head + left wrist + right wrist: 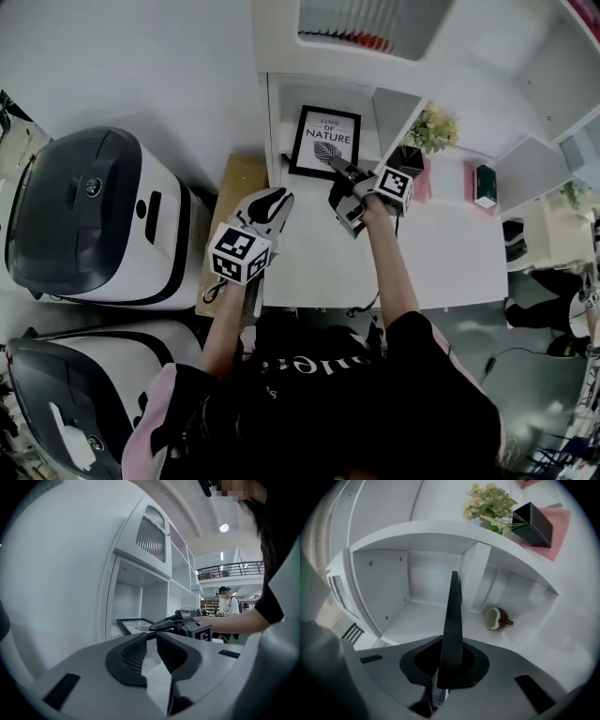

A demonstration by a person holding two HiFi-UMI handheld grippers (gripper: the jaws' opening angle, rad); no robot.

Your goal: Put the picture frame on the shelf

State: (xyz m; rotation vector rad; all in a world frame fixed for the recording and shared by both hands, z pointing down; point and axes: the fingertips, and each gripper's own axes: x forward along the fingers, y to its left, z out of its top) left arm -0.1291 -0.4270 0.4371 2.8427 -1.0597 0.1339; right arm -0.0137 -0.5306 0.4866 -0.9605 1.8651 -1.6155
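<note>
The picture frame [324, 141], black-edged with a leaf print and the words OF NATURE, is sitting in the lower left compartment of the white shelf [274, 112], at 12 o'clock from the person. Its face is tilting up toward the head camera, and I cannot tell whether its bottom edge is resting on the shelf board. The right gripper [339, 172] is clenching the frame at its 5 o'clock corner. In the right gripper view the frame's thin black edge is rising from between the closed jaws into the compartment. At 2 o'clock from that edge a small brown-and-white cup [497, 618] is lying on its side in the neighbouring compartment. The left gripper [275, 202] is hovering at 7 o'clock from the frame, near the left edge of the white table [450, 253]. Its jaws are standing slightly apart and holding nothing. At 3 o'clock from the frame, yellow-green flowers in a black pot [424, 136] are standing beside the shelf. Well out at 9 o'clock from the person, two white-and-black machines [94, 216] are standing on the floor.
</note>
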